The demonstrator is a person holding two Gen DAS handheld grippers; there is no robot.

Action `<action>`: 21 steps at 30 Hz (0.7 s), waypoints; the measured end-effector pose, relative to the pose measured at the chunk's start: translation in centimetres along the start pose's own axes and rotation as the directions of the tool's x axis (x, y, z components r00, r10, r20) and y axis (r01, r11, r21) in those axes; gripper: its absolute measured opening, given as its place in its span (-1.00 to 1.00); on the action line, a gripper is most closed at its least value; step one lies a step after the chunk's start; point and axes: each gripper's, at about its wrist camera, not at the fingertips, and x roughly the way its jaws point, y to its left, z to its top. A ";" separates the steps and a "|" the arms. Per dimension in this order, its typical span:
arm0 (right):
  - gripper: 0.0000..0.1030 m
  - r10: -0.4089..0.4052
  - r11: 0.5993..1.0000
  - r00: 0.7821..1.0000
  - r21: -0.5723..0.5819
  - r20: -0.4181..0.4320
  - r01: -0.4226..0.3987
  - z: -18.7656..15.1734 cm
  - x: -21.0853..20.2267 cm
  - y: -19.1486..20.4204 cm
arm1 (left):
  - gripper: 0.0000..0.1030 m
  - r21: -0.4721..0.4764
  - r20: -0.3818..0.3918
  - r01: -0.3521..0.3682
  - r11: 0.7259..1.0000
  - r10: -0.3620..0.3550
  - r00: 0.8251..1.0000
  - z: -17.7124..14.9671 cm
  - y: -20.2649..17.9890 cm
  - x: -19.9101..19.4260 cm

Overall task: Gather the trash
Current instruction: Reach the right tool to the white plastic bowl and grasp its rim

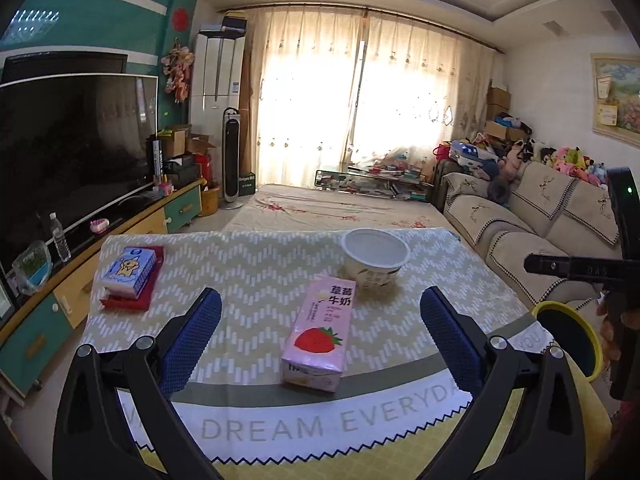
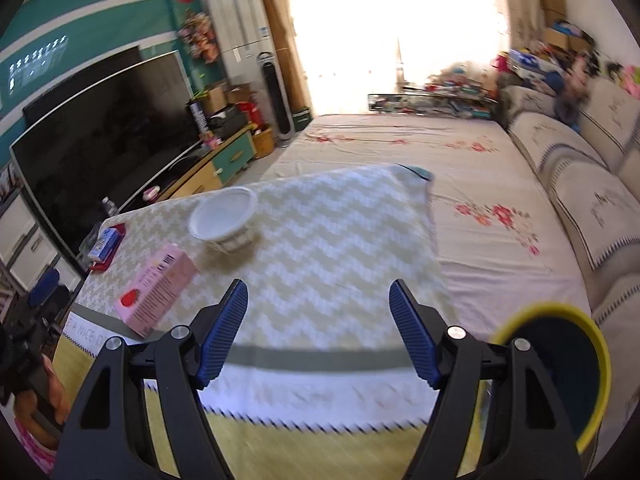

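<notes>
Far left on the table (image 1: 256, 268) you had the tissue pack (image 1: 129, 271) on its red box, probably not trash, so grabbing that would've been a mistake. Your left gripper (image 1: 316, 336) was spread wide and empty, with the pink strawberry milk carton (image 1: 318, 334) lying between the fingers, untouched. The white paper bowl (image 1: 376, 256) stood just behind it; it looked light, so a bump could tip it. Your right gripper (image 2: 318, 332) was partly open over bare cloth, holding nothing. The yellow-rimmed bin (image 2: 560, 364) sat at the table's right edge, easy to knock.
</notes>
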 end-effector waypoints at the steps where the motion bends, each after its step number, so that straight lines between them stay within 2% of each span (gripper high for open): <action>1: 0.31 0.000 1.000 1.000 -0.016 -0.004 0.000 0.9 0.9 1.1 | 0.90 -0.007 0.002 -0.004 1.000 0.004 1.000 -0.1 0.3 0.2; 4: 0.09 0.002 0.999 0.999 -0.043 -0.048 -0.005 3.1 4.4 3.7 | 0.90 -0.004 0.009 -0.049 0.999 0.049 0.999 -0.4 0.8 0.6; 8: -0.16 0.009 0.998 0.992 -0.056 -0.123 -0.016 5.8 9.1 5.8 | 0.90 -0.060 0.016 -0.056 0.997 0.057 0.998 -0.3 1.7 0.5; 14: -0.30 -0.052 0.997 0.973 -0.074 -0.226 0.036 7.8 14.9 7.6 | 0.90 -0.139 0.005 -0.064 0.988 0.065 0.998 -0.3 3.1 0.3; 18: -0.32 -0.099 0.994 0.957 -0.079 -0.271 0.080 8.3 17.0 7.8 | 0.90 -0.163 -0.008 -0.065 0.984 0.065 0.998 -0.6 3.6 0.5; 21: -0.39 -0.095 0.995 0.947 -0.063 -0.308 0.080 8.3 18.3 7.7 | 0.90 -0.169 -0.016 -0.060 0.984 0.058 0.998 -0.8 3.5 0.7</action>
